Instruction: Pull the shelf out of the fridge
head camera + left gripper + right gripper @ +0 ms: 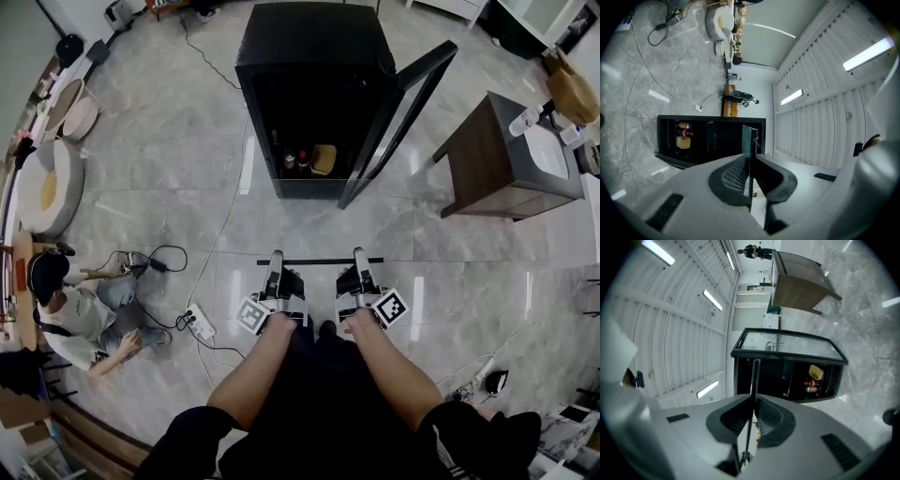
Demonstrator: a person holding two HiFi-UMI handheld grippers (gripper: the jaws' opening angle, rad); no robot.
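The shelf is a thin dark pane, seen edge-on as a line between my two grippers, out in front of the black fridge. The fridge's glass door stands open to the right. My left gripper is shut on the shelf's left end and my right gripper on its right end. In the left gripper view the pane rises from between the closed pads. The right gripper view shows the same pane clamped there. Bottles and a yellow item remain low in the fridge.
A dark side table stands right of the fridge door. A person sits on the floor at the left, near a power strip and cables. Round cushions lie at the far left.
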